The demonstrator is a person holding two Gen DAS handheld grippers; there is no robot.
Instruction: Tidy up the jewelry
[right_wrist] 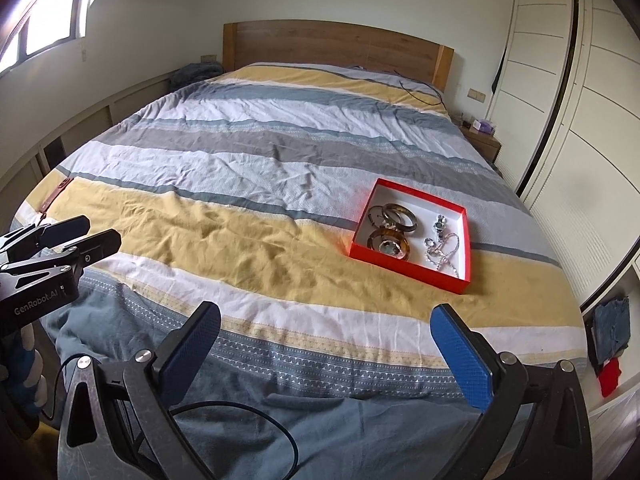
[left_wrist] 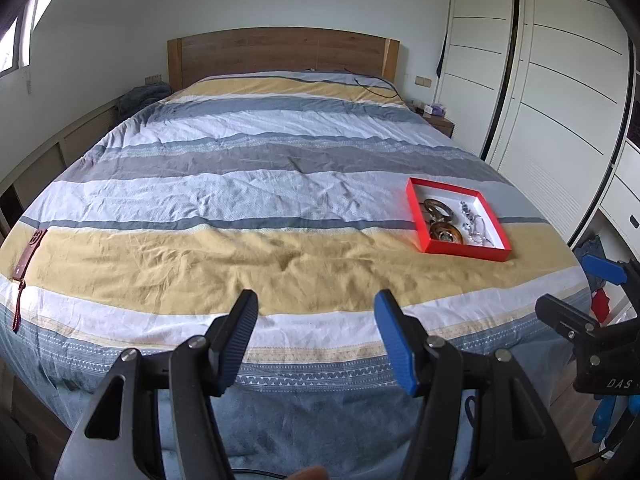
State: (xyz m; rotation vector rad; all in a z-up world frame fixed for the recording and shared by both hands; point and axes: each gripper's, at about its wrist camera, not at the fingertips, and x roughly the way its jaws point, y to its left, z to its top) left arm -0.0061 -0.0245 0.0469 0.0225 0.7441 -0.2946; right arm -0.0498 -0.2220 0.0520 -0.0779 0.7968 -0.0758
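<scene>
A red shallow box (left_wrist: 416,216) (right_wrist: 404,266) with a white inside lies on the striped bed cover, near the bed's right side. It holds brown bangles (left_wrist: 442,220) (right_wrist: 394,230) on its left and silver chain pieces (left_wrist: 476,226) (right_wrist: 442,250) on its right. My left gripper (left_wrist: 316,308) is open and empty above the foot of the bed, well short and left of the box. My right gripper (right_wrist: 328,320) is open and empty, also short of the box. Each gripper shows at the edge of the other's view (left_wrist: 576,292) (right_wrist: 94,236).
The bed (left_wrist: 224,208) (right_wrist: 224,216) fills most of both views, with a wooden headboard (left_wrist: 280,52) behind. A brown strap-like item (left_wrist: 30,254) lies at the bed's left edge. White wardrobes (left_wrist: 560,80) stand on the right. A black cable (right_wrist: 420,94) lies near the headboard.
</scene>
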